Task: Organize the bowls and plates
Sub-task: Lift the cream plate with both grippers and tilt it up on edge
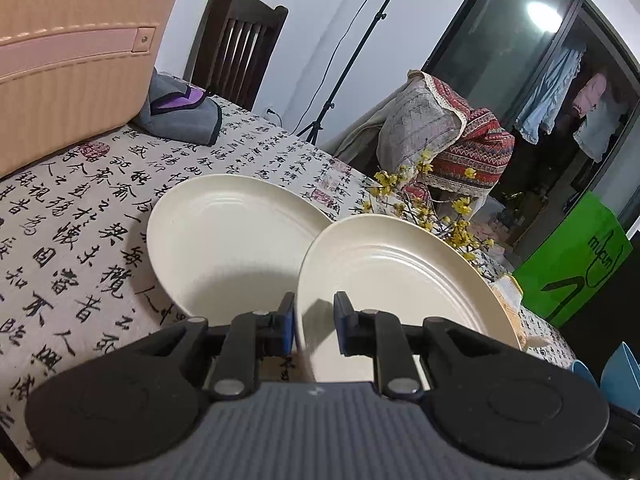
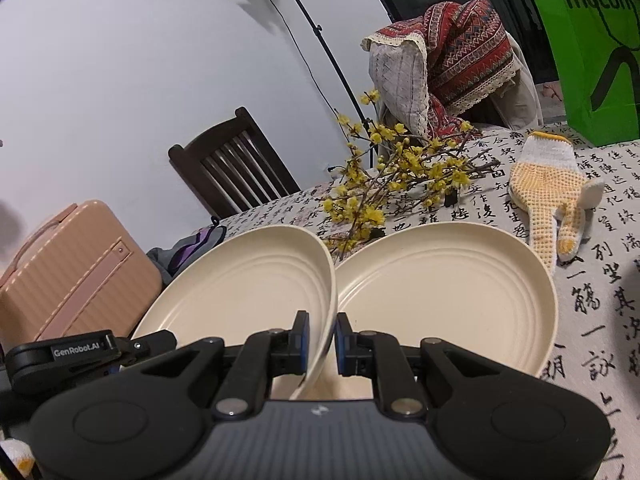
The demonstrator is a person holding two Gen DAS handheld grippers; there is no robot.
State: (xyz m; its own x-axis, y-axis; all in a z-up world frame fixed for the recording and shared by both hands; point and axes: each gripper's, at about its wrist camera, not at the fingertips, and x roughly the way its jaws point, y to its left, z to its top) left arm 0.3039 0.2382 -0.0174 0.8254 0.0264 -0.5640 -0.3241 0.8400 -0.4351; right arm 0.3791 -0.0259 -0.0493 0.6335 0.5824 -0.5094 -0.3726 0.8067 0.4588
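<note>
Calligraphy tablecloth (chair behind)

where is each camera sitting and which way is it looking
Left wrist: on the left hand-held gripper, facing along its fingers at the round cream plate it grips.
Right wrist: on the right hand-held gripper, clamping another cream plate; the left gripper's arm shows.
Shared: both plates, yellow flower sprigs, calligraphy tablecloth.

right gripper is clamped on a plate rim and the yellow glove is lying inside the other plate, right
Not quite. The right gripper is shut on the rim of a plate, but the glove lies on the tablecloth beyond the other plate, not inside it. The right wrist view shows this.
</note>
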